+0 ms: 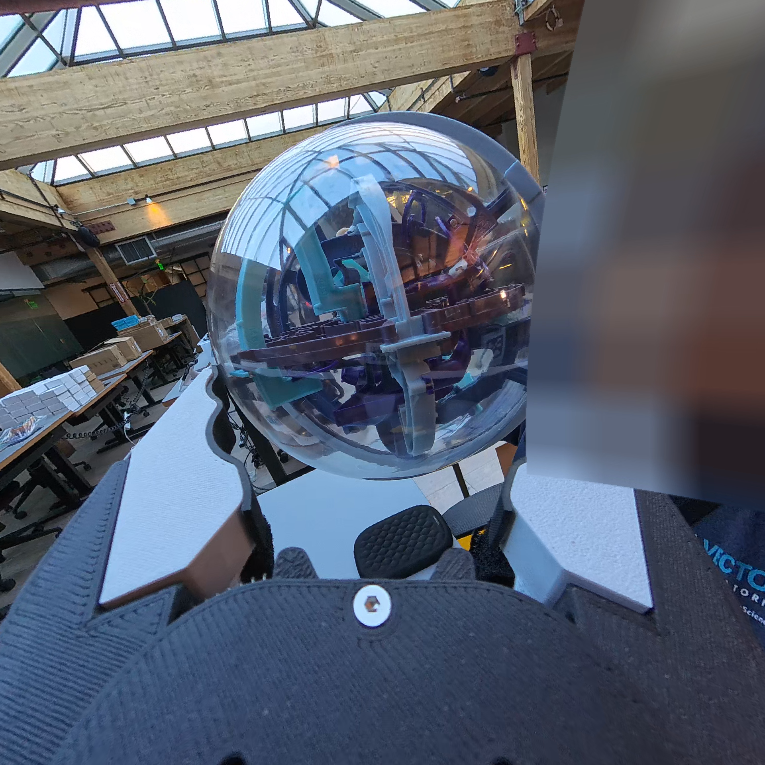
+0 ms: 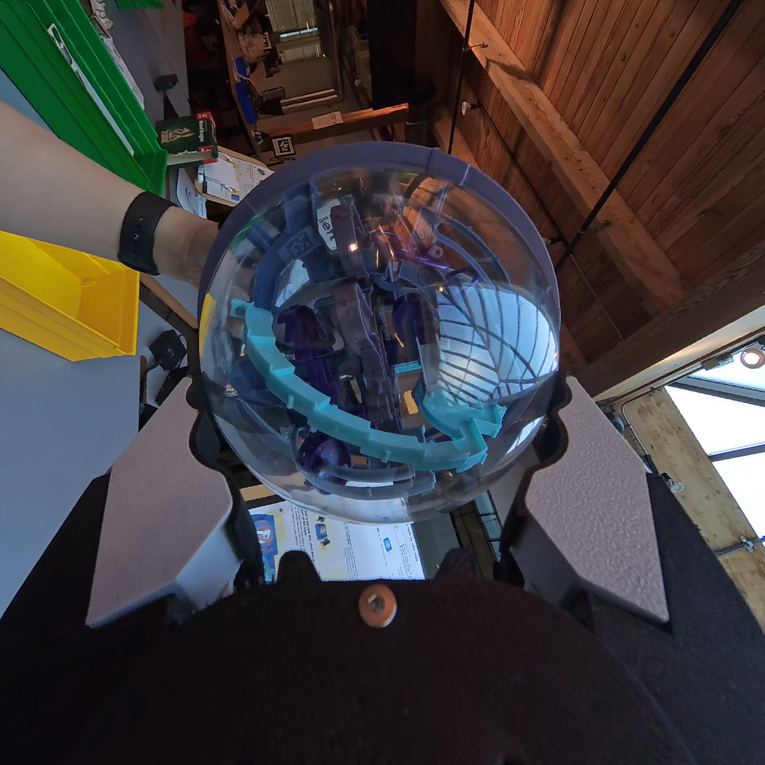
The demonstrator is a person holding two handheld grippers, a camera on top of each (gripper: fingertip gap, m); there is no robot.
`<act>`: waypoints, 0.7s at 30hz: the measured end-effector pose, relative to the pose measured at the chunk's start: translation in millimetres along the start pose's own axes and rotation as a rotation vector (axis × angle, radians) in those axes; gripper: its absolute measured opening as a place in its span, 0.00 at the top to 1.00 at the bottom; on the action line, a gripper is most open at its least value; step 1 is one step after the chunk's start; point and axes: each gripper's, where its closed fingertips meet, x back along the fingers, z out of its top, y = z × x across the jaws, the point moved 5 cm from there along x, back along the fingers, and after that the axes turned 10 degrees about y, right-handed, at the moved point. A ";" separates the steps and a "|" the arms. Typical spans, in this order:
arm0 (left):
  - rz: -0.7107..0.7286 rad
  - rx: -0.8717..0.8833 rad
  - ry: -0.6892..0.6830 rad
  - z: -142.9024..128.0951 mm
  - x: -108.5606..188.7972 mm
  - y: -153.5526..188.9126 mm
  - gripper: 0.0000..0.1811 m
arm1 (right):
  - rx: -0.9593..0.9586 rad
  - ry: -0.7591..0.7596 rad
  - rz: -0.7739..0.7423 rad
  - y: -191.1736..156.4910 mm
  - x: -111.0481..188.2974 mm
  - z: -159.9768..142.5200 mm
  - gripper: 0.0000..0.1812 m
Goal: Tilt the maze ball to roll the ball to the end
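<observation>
The maze ball (image 1: 372,314) is a clear sphere with a grey seam ring and teal, purple, brown and grey tracks inside. It is held up in the air. My left gripper (image 1: 372,385) is shut on it: the left finger (image 1: 182,447) touches the sphere's side, and the right finger is mostly hidden behind a blurred patch. My right gripper (image 2: 376,393) is shut on the same maze ball (image 2: 378,331), with both white fingers (image 2: 165,476) pressing its lower sides. I cannot pick out the small rolling ball for certain.
A person's forearm with a black wristband (image 2: 140,232) reaches behind the sphere. Yellow (image 2: 70,306) and green (image 2: 82,82) bins stand at the left. Printed sheets (image 2: 372,550) lie below. Tables with boxes (image 1: 103,356), a white surface (image 1: 323,517) and a black pad (image 1: 403,542) also show.
</observation>
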 end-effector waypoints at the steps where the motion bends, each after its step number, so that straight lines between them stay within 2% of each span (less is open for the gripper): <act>1: 0.000 0.001 0.002 -0.4 0.5 0.0 0.21 | 0.000 0.000 0.002 -0.4 -0.3 -0.1 0.13; 21: 0.007 0.018 0.038 -13.3 13.3 -5.0 0.21 | -0.011 -0.039 0.044 -10.3 -6.6 -9.1 0.13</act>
